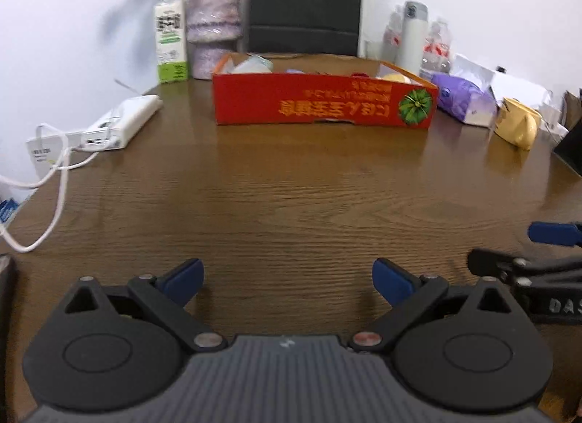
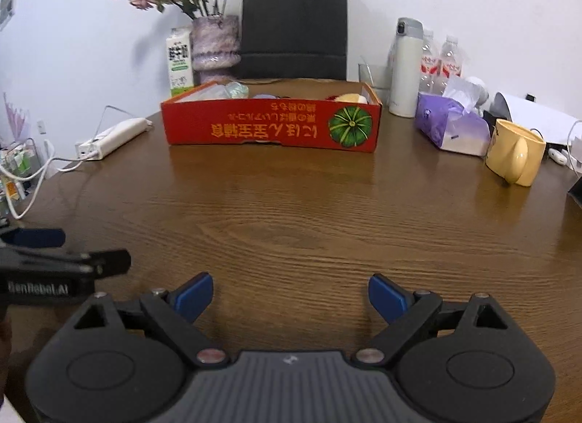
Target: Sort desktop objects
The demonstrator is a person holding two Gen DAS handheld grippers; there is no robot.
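While both my left hand-held gripper [image 1: 287, 279] and right hand-held gripper [image 2: 290, 295] gape wide and empty over bare table [image 2: 291, 212], the red box [image 2: 271, 124] sits far off; reaching risks toppling the yellow mug [image 2: 514, 152].

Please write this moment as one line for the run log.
left claw: open, empty | right claw: open, empty | both over bare table | red box: at back, holding items | yellow mug: right, outside box

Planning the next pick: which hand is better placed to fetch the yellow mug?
Right, probably. The yellow mug sits at the table's right side, clearer and more central in the right wrist view. Both the right gripper and left gripper have open, empty jaws.
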